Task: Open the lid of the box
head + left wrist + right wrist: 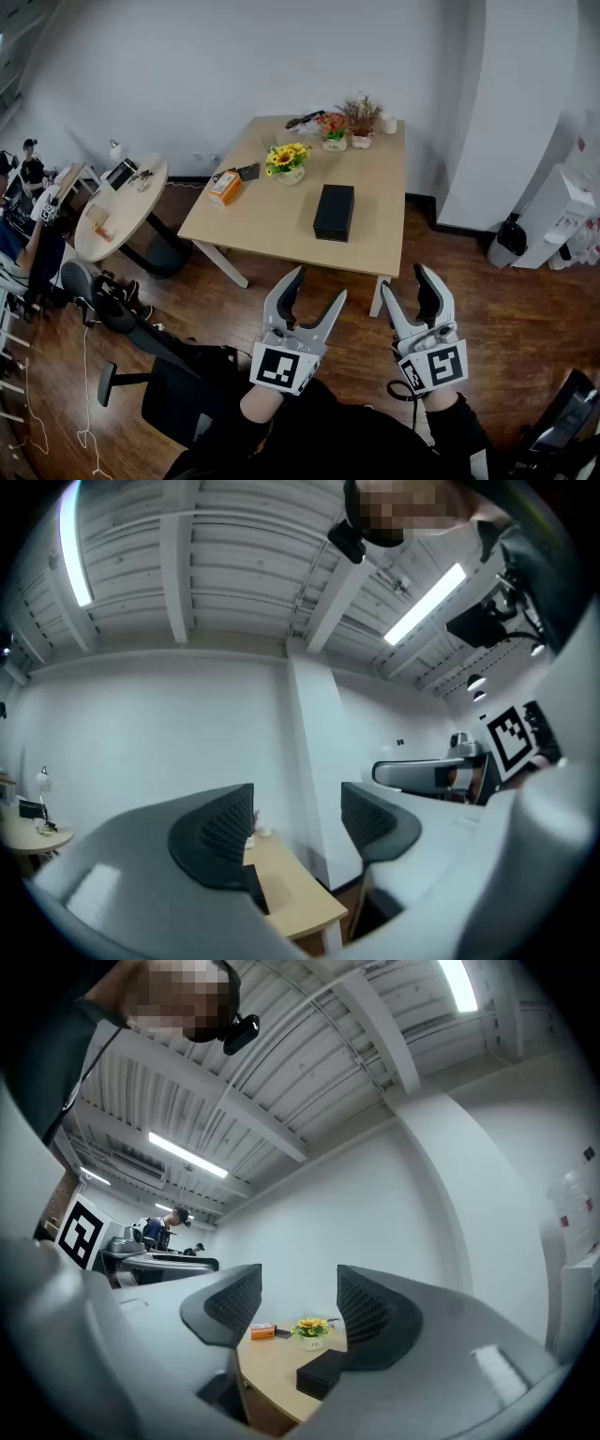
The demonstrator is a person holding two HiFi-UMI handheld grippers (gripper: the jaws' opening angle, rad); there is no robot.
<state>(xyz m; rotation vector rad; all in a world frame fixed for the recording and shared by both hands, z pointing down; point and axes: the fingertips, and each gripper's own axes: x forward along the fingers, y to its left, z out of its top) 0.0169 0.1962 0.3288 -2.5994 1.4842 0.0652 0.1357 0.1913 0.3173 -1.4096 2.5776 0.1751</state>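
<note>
A black rectangular box (334,212) lies with its lid down on the light wooden table (281,225), well ahead of me. My left gripper (315,289) and right gripper (408,286) are both held up in front of my body, short of the table's near edge, jaws spread with nothing between them. In the right gripper view the box (322,1373) shows low between the open gripper (298,1309) jaws, far off. The left gripper view shows only a table corner (298,892) between its open gripper (296,822) jaws.
On the table stand a yellow flower pot (287,161), two more plant pots (349,127), an orange box (225,187) and small dark items. A round table (117,202) and people sit at the left. Office chairs (169,370) stand near my left side. A white dispenser (558,211) is at the right.
</note>
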